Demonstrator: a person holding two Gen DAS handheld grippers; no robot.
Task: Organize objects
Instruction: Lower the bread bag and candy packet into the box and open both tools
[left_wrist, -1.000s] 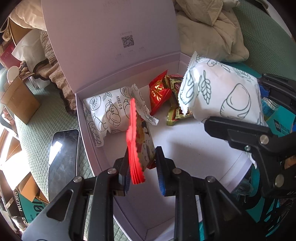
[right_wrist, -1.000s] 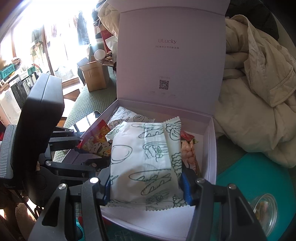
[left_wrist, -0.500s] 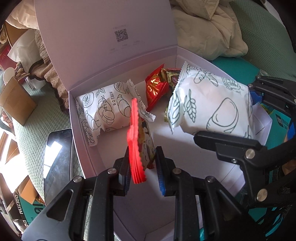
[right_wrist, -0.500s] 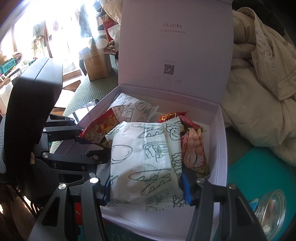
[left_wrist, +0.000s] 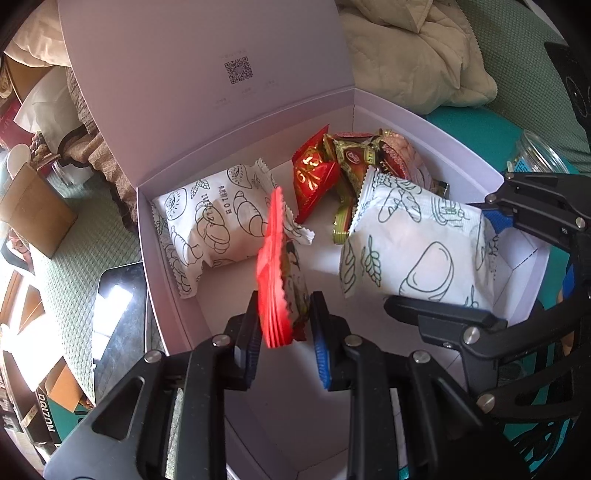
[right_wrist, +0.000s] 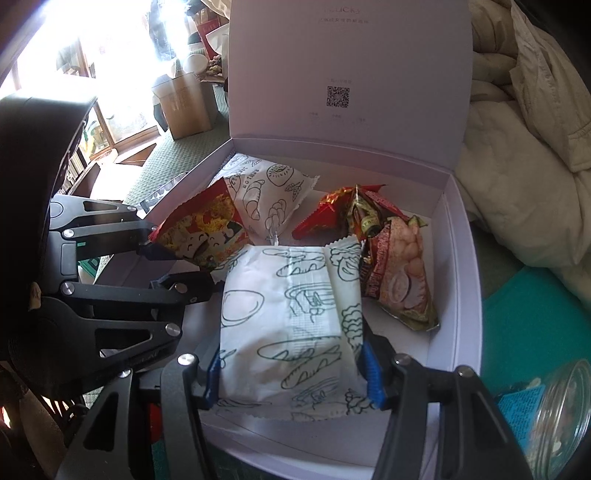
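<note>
An open lilac gift box (left_wrist: 173, 266) (right_wrist: 461, 295) holds snacks, its lid standing up at the back. My left gripper (left_wrist: 284, 332) is shut on a thin red snack packet (left_wrist: 275, 273) (right_wrist: 201, 232), held edge-up over the box's left half. My right gripper (right_wrist: 290, 373) is shut on a white bread packet with line drawings (right_wrist: 291, 325) (left_wrist: 417, 251), low over the box's front right. Inside lie a second white bread packet (left_wrist: 210, 221) (right_wrist: 266, 192) at the back left and a heap of red and gold snack packets (left_wrist: 332, 166) (right_wrist: 380, 251) at the back right.
A dark phone (left_wrist: 114, 306) lies on the green textured cover left of the box. A cream quilted garment (left_wrist: 413, 51) (right_wrist: 524, 129) is piled behind and to the right. A clear plastic tub (right_wrist: 561, 406) sits on a teal mat at the right. Cardboard boxes (left_wrist: 33, 210) stand at the far left.
My right gripper has sunk with the white bread packet, lower into the box. The left gripper and its red packet have kept still.
</note>
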